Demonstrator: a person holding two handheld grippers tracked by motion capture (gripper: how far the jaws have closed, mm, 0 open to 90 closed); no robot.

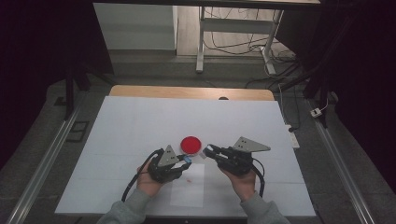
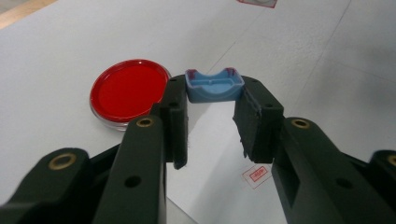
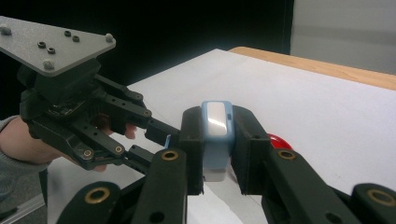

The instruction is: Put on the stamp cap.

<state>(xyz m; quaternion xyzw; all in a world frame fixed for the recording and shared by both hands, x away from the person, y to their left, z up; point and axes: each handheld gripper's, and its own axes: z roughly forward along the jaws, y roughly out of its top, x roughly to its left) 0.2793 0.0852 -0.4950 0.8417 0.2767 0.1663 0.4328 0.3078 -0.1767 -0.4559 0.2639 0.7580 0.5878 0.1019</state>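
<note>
Your left gripper (image 2: 212, 105) is clamped on a small light-blue plastic cap (image 2: 214, 85) with a scooped hollow, and your right gripper (image 3: 217, 154) is clamped on a light-blue device with a white face (image 3: 216, 135). Both are held above the bench (image 1: 130, 126), just in front of the red round dish (image 1: 191, 144). A red-printed label (image 2: 256, 174) on the sheet below is too small to read; your hands face each other, gripper tips nearly meeting.

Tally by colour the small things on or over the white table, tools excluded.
Red: 1, the round red clear-rimmed dish
Blue: 2, the open light-blue plastic tray piece and the light-blue plastic case with a white face
Total: 3
</note>
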